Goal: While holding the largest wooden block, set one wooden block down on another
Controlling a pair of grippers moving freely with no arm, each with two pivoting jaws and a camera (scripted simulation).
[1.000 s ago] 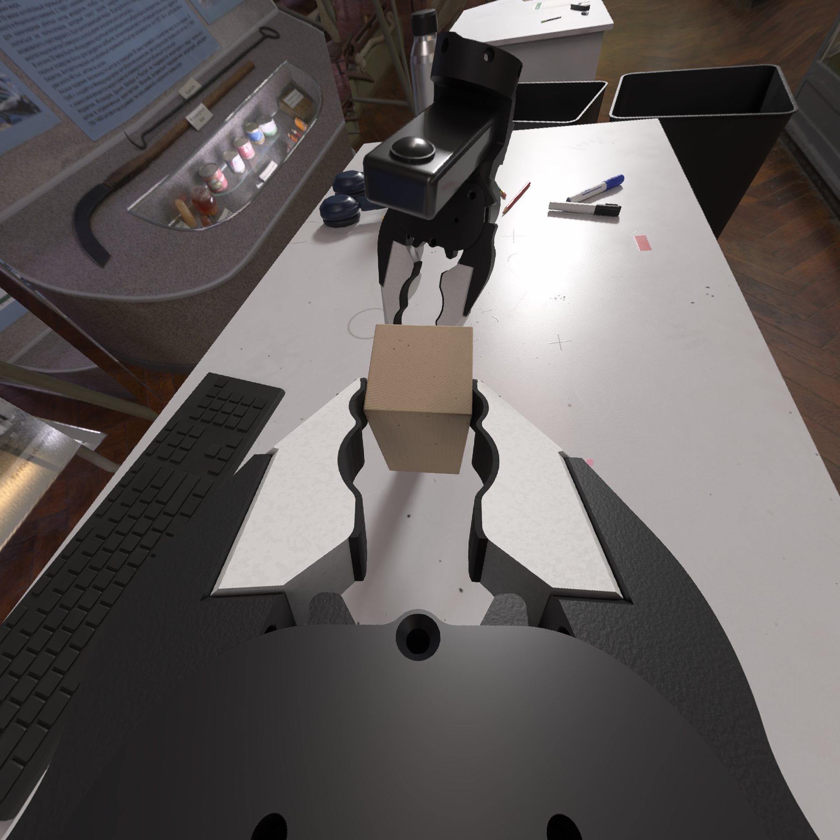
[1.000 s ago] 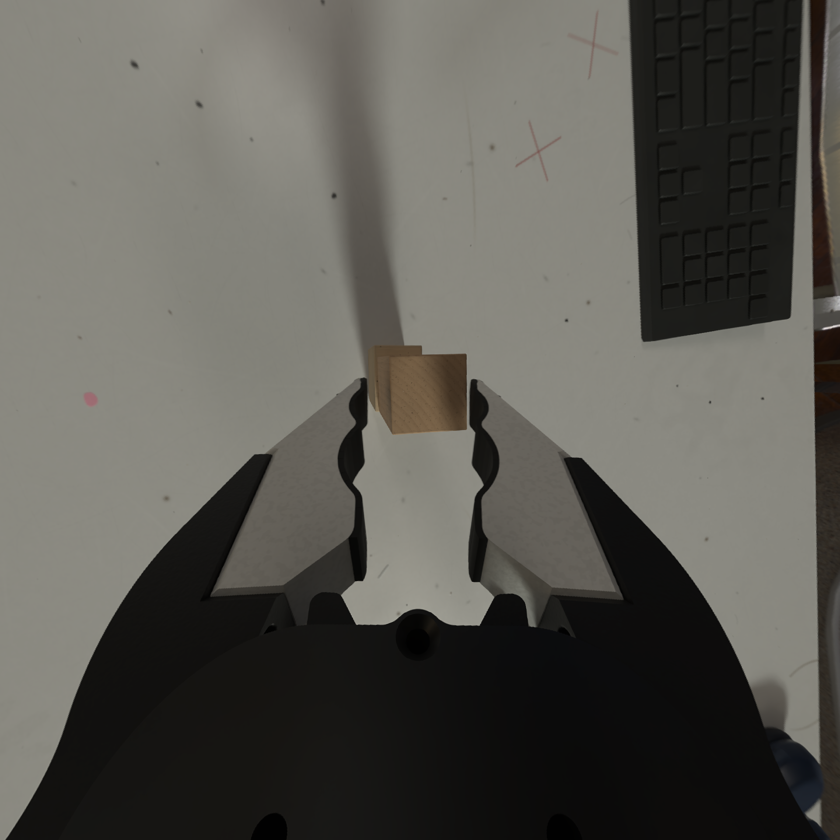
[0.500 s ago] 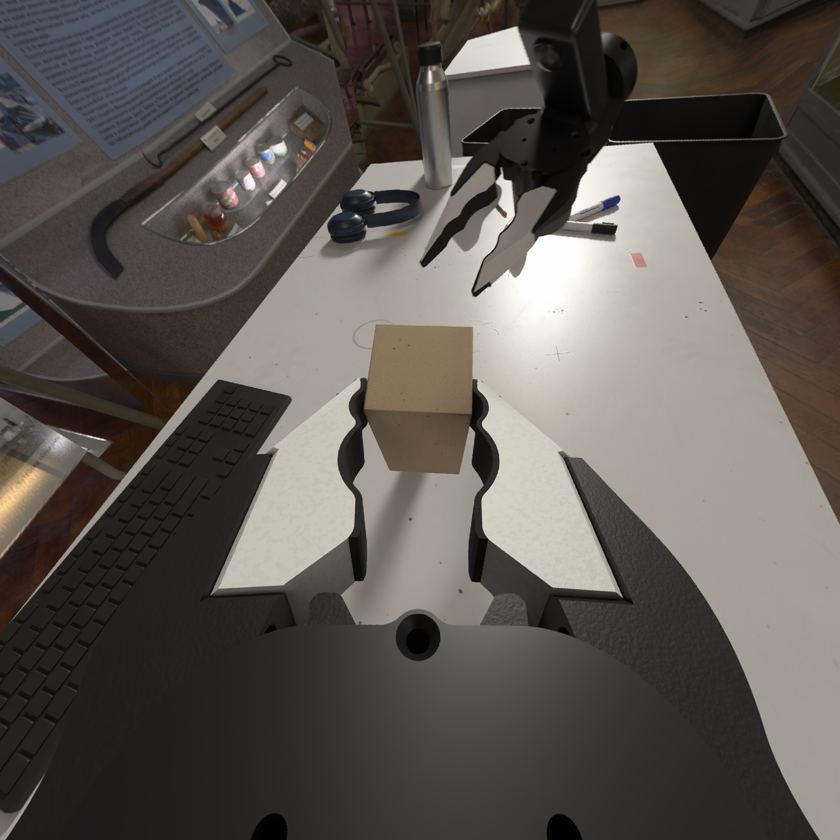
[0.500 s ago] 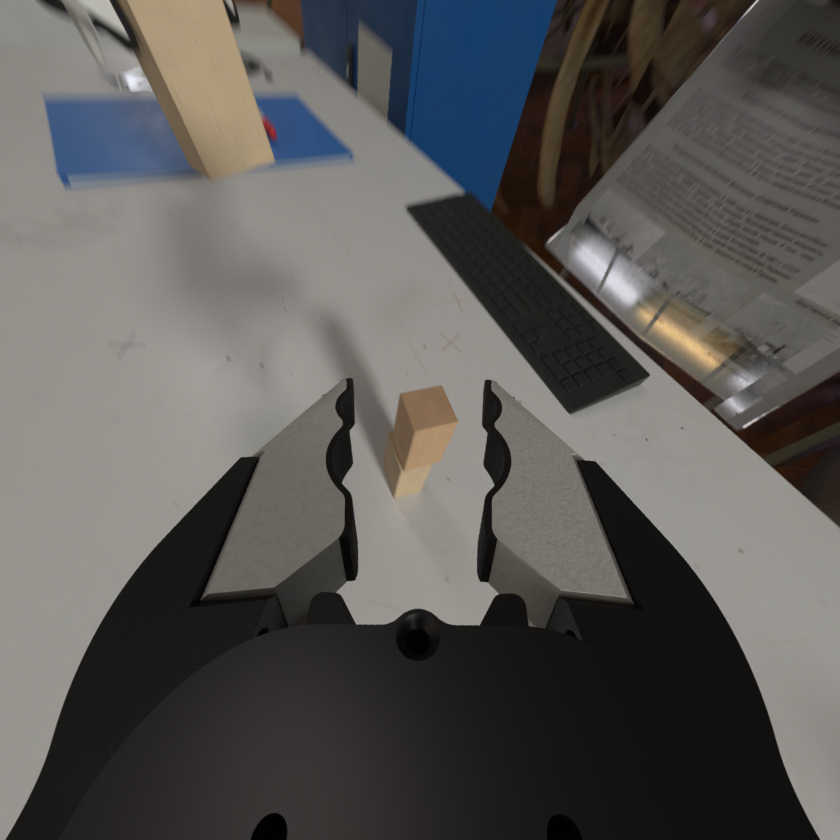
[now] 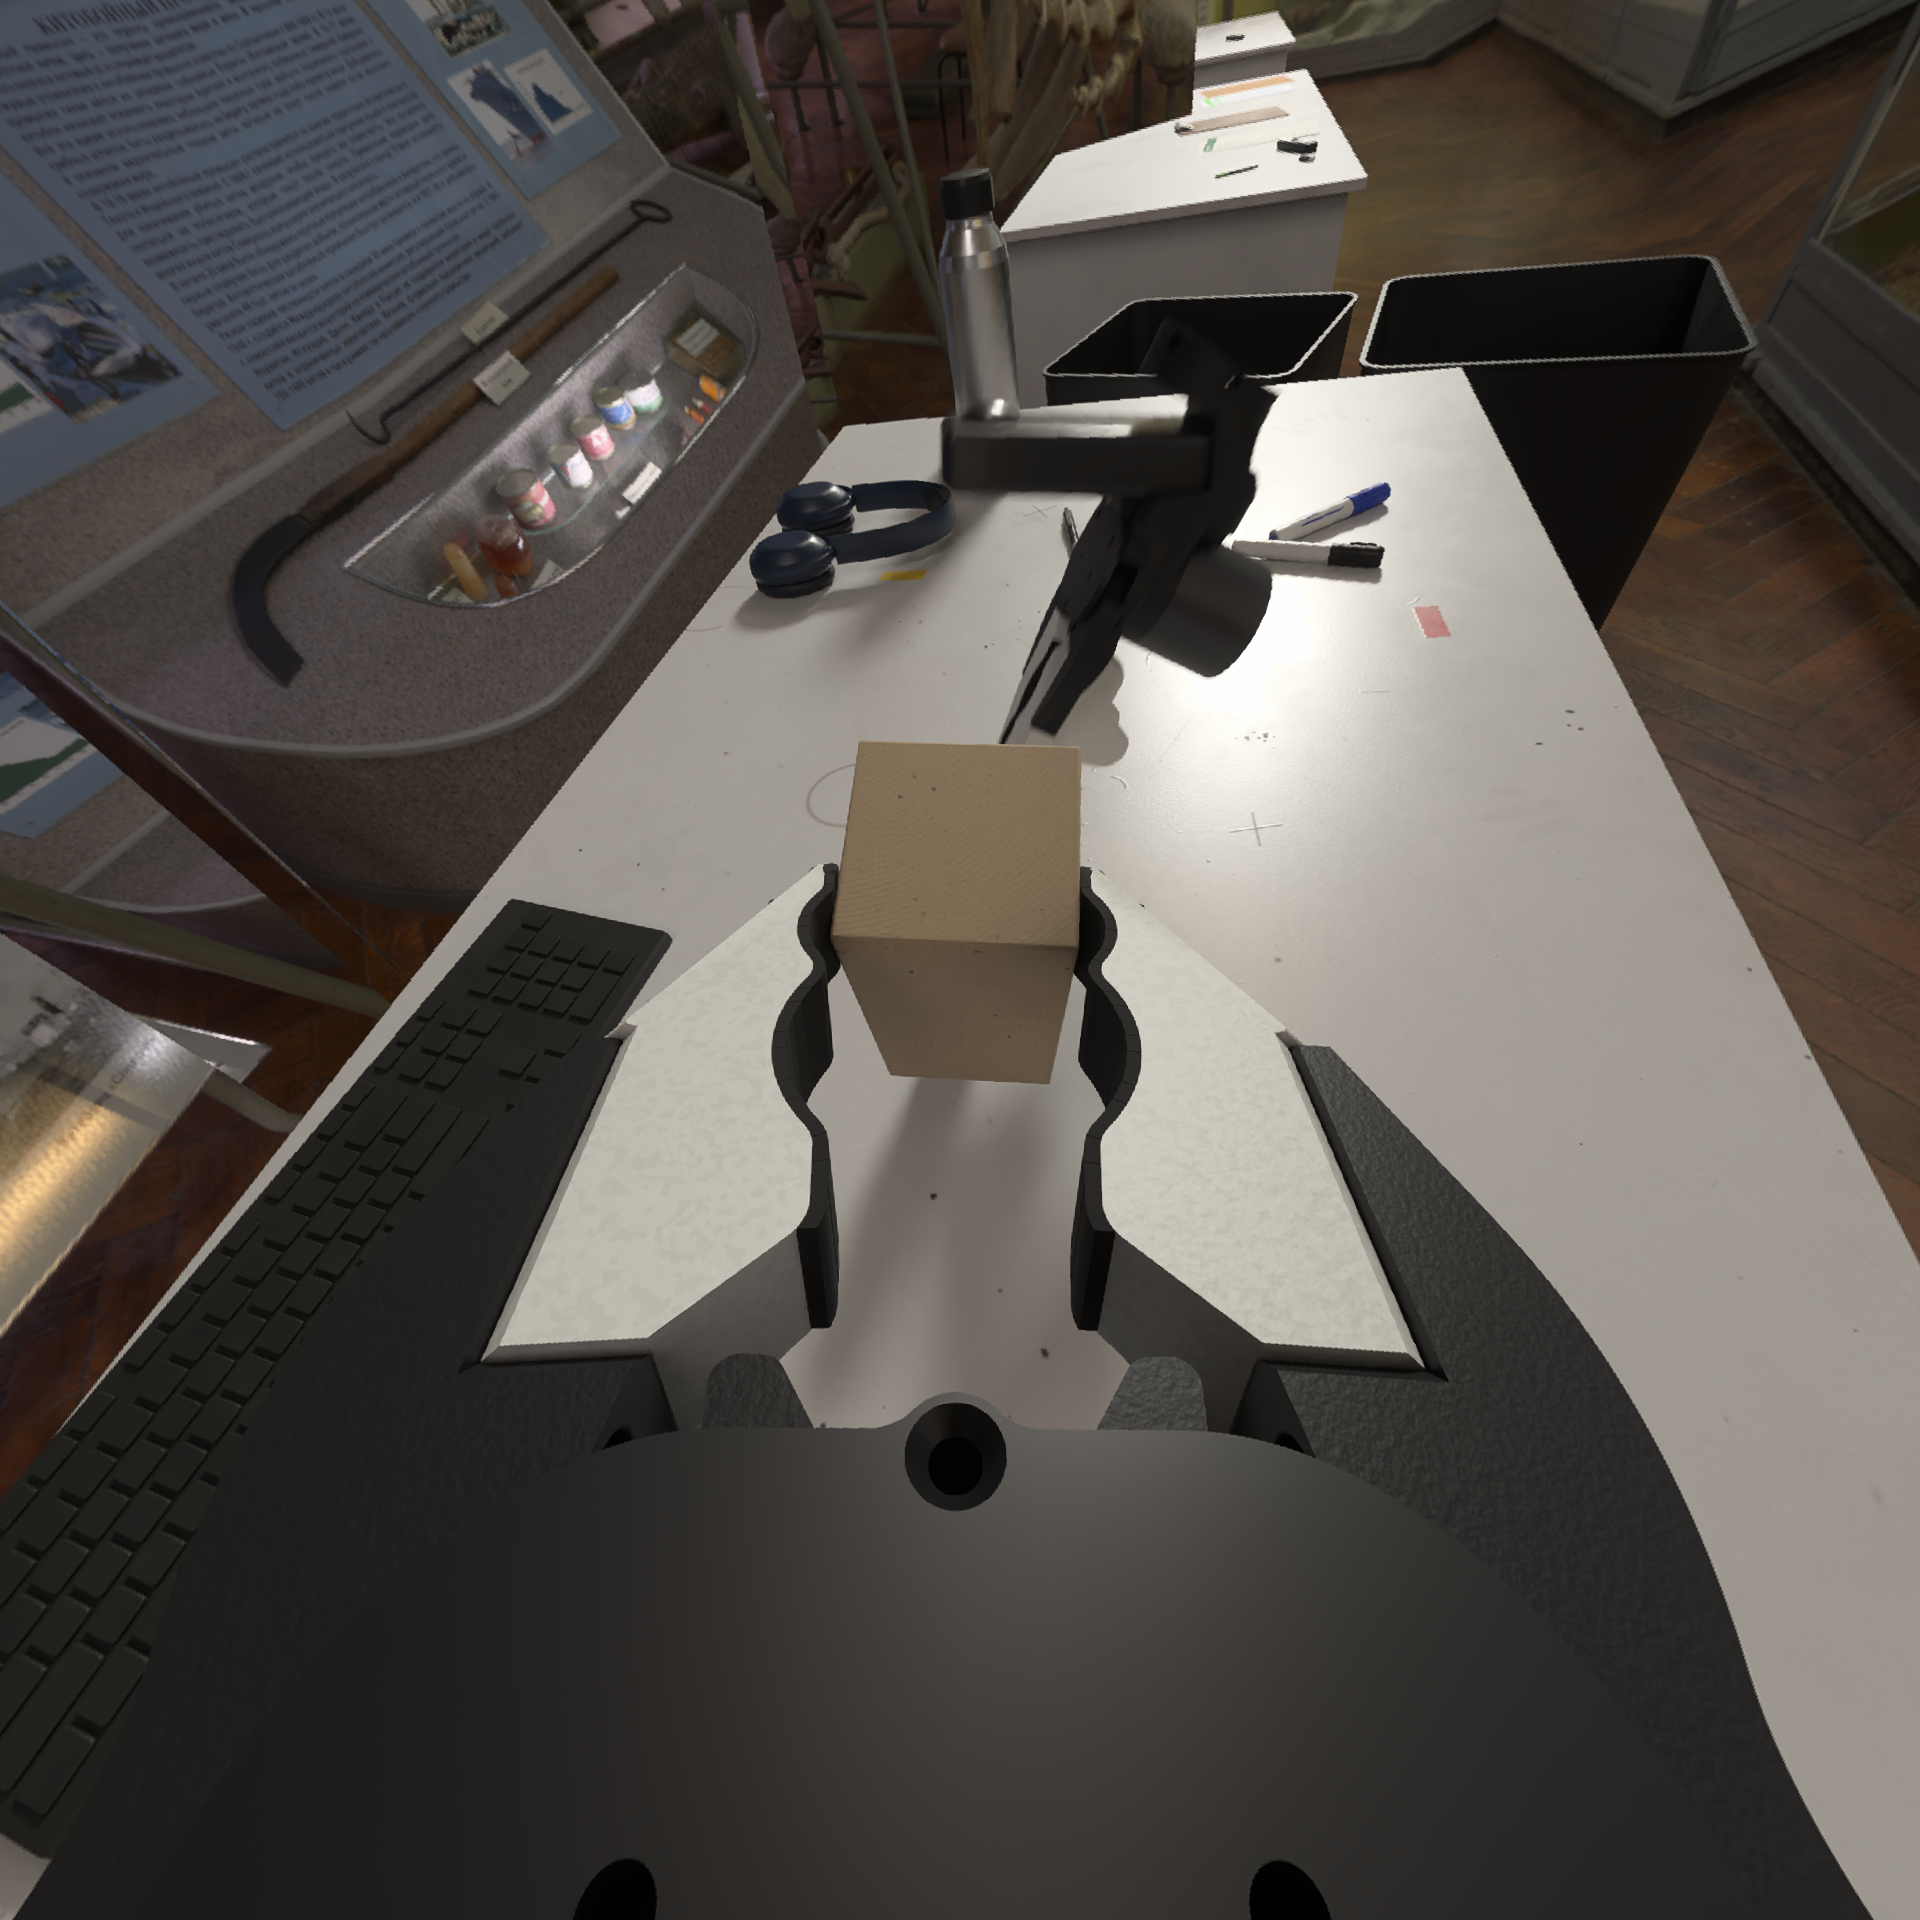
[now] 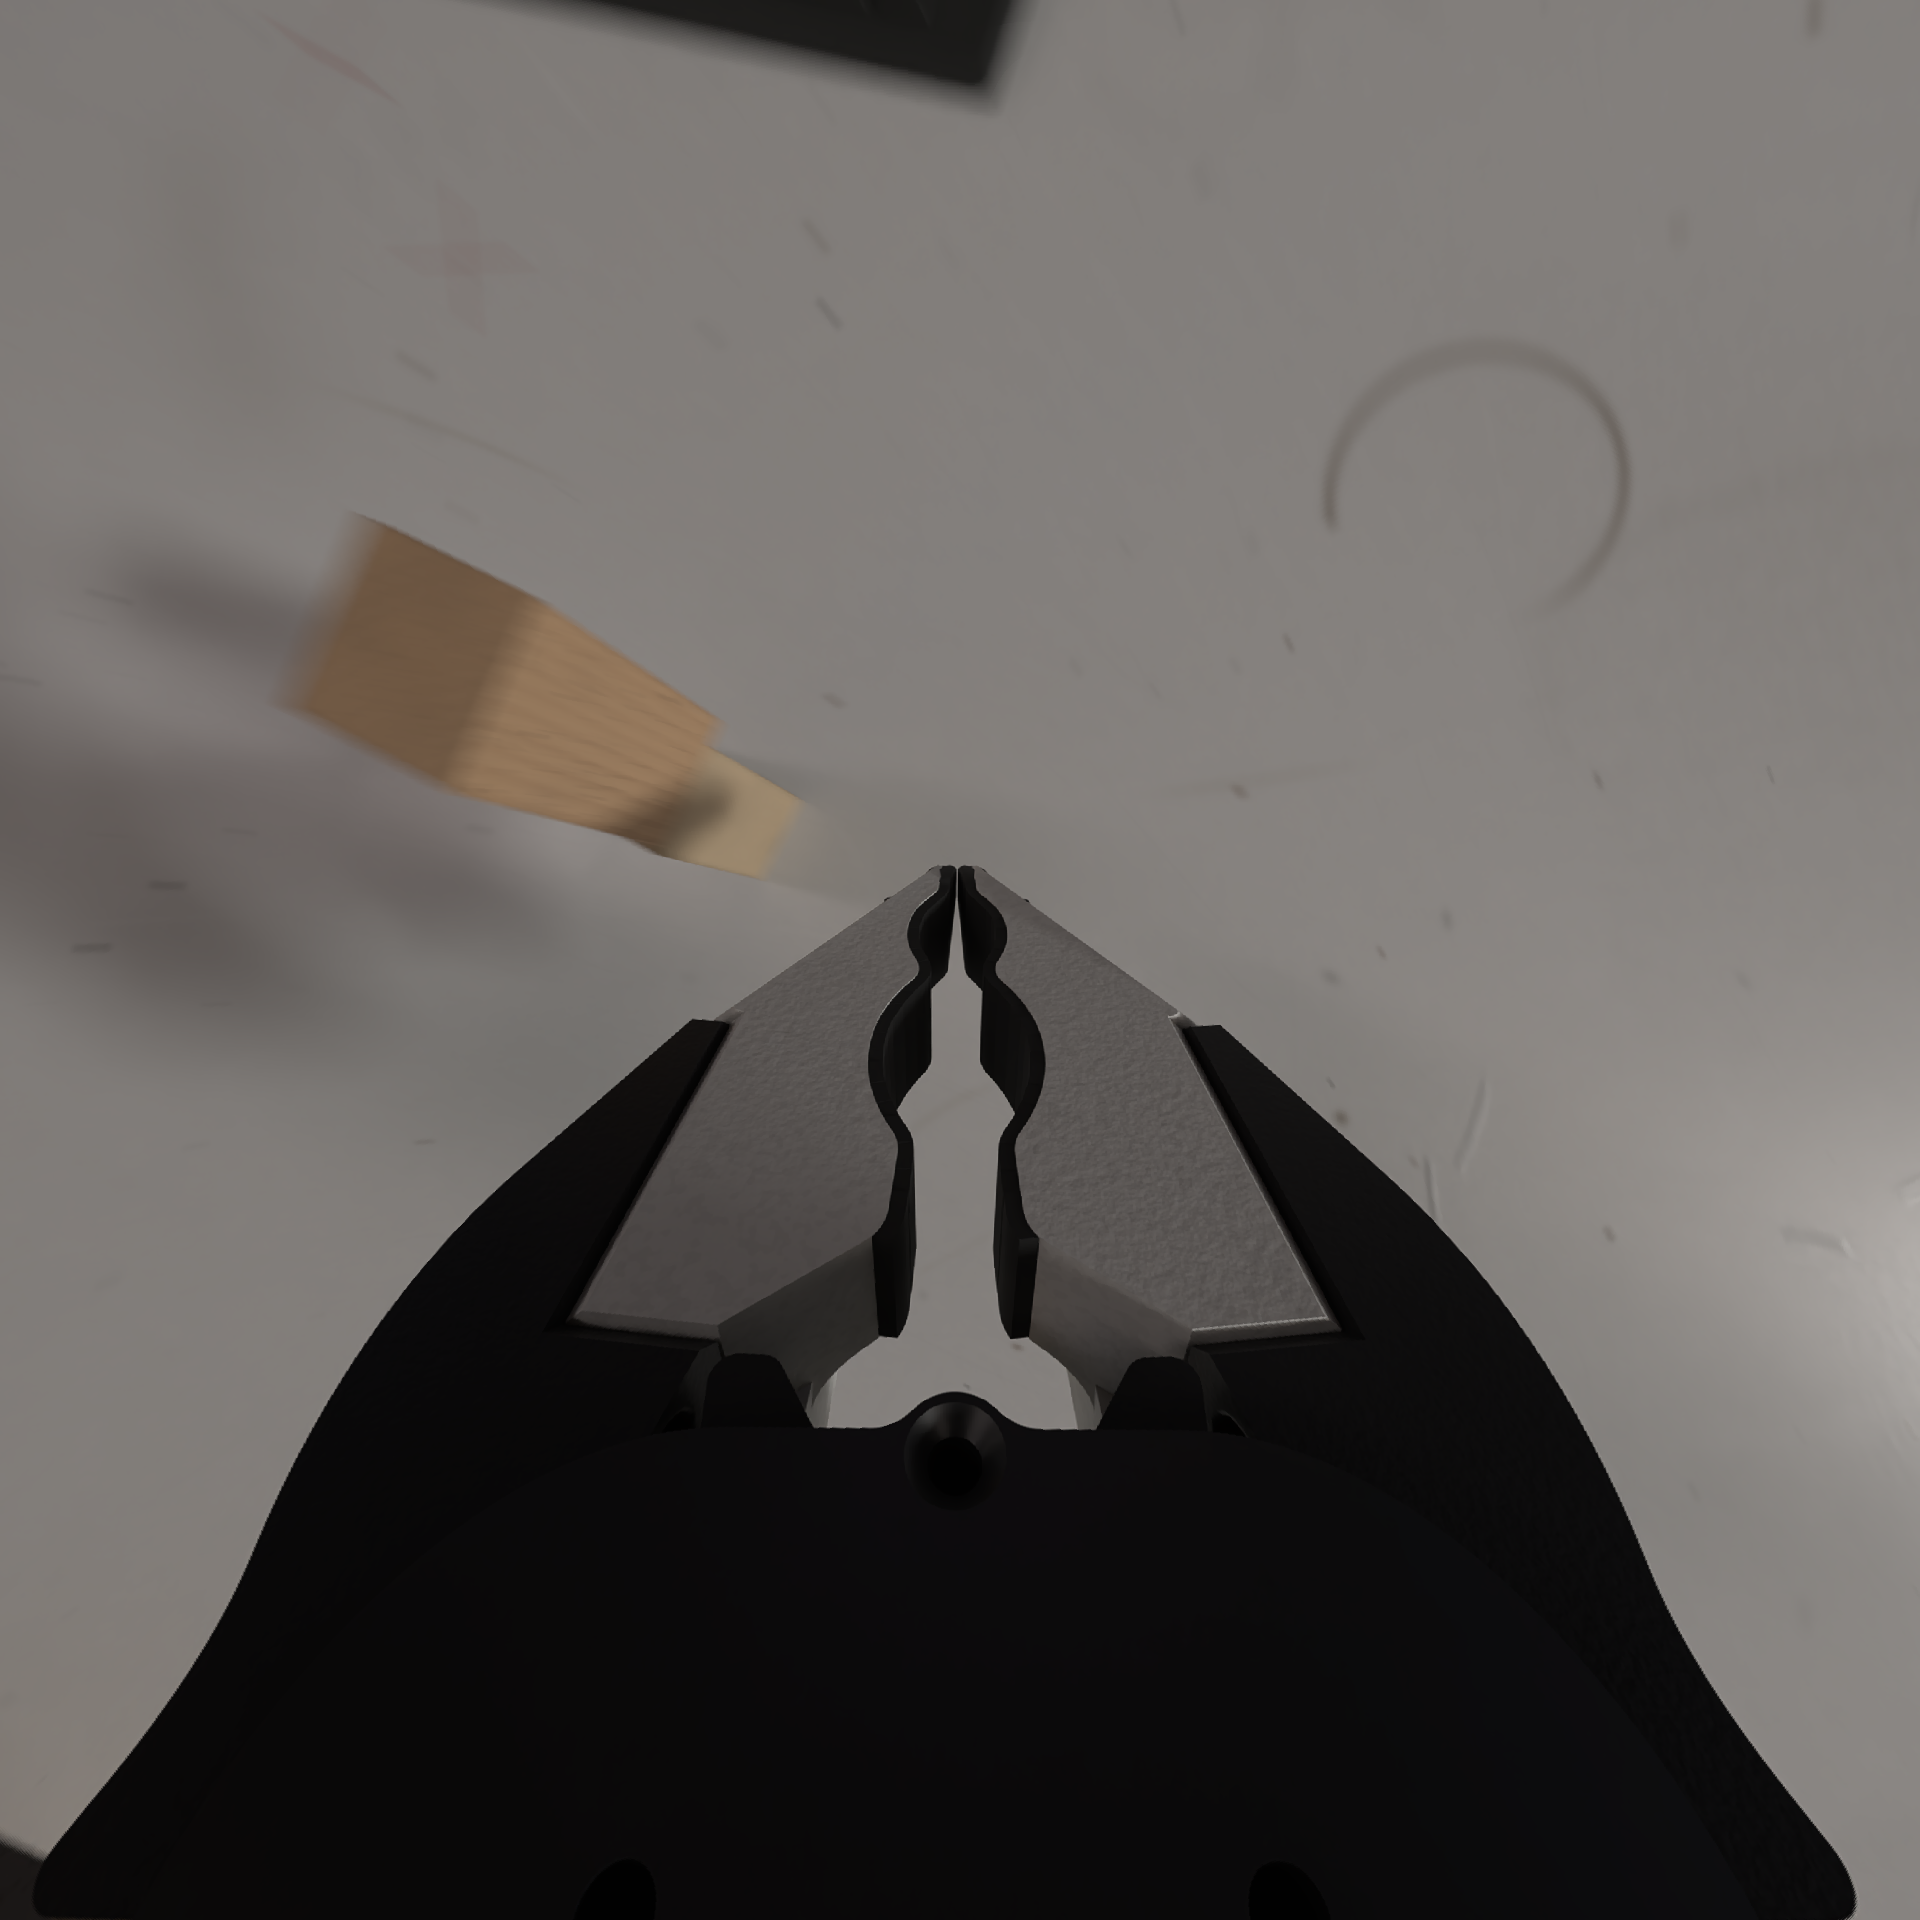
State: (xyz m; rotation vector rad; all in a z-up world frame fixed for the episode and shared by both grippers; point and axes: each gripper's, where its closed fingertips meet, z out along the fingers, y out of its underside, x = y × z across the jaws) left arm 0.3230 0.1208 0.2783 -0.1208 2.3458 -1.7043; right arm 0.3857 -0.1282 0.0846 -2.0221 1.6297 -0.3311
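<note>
Left wrist view, left to right: black keyboard [image 5: 312, 1174] along the left edge of the white desk [image 5: 1455, 935]. Blue headphones [image 5: 831, 530] farther back, steel bottle [image 5: 977, 301] behind them. Left tool [image 5: 956, 935] clenched on the largest wooden block [image 5: 961, 914], fingertips pressing both side faces, block held clear above the desk. Beyond it the right tool [image 5: 1049, 707] is tilted, tips pointing down at the desk just past the block's far top edge. Two markers [image 5: 1320, 530] right of that, then a pink tag [image 5: 1432, 620] near the right edge. Two black bins [image 5: 1558, 332] past the desk's far end.

Right wrist view, left to right: two smaller wooden blocks, blurred. The darker wooden block [image 6: 499, 707] sits touching the paler wooden block [image 6: 753, 826], stacked, offset at the joint. They lie up-left of the right tool [image 6: 957, 871], which has its tips closed together, grasping nothing. Faint ring mark [image 6: 1475, 473] on the desk to the upper right.
</note>
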